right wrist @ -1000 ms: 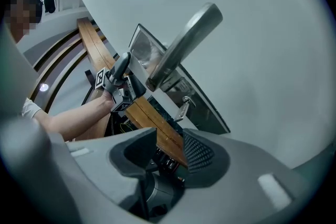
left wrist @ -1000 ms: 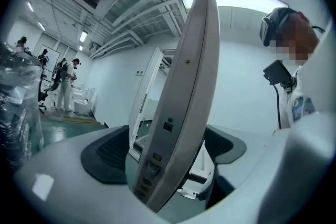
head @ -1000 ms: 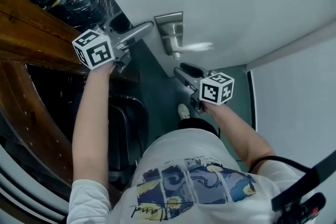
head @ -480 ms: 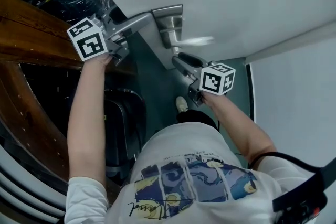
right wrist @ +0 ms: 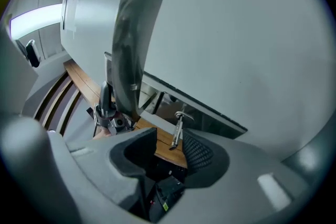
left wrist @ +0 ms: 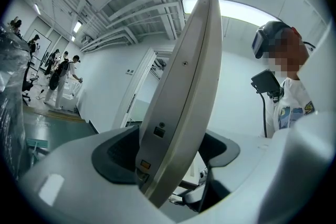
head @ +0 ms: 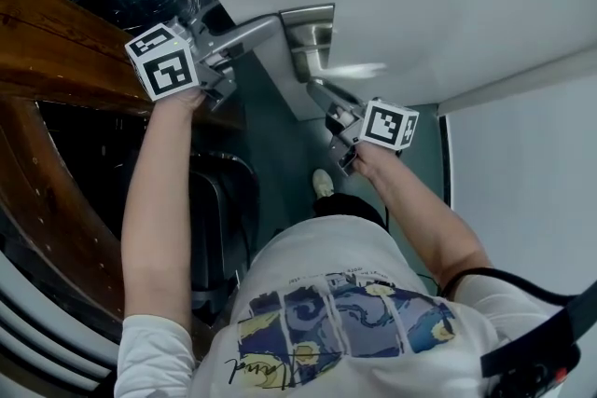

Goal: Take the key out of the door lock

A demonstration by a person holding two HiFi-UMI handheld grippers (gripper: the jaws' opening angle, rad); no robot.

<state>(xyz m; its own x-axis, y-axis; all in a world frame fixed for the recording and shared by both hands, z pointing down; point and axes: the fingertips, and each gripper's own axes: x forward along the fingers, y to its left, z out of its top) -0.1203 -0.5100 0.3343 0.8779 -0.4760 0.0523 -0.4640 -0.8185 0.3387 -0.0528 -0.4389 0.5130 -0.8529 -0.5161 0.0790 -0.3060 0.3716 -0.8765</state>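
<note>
Key (right wrist: 178, 131) between right hand-held gripper (right wrist: 167, 145) jaws

Door lever (right wrist: 131, 34) overhangs the key (right wrist: 178, 131); open room below

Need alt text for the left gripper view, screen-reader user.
The left gripper's jaws, which have just been closing, grip the edge of an open white door that rises through the middle of the picture. Left of it, people stand far off in a bright white hall; right of it stands a person in a white T-shirt.
</note>
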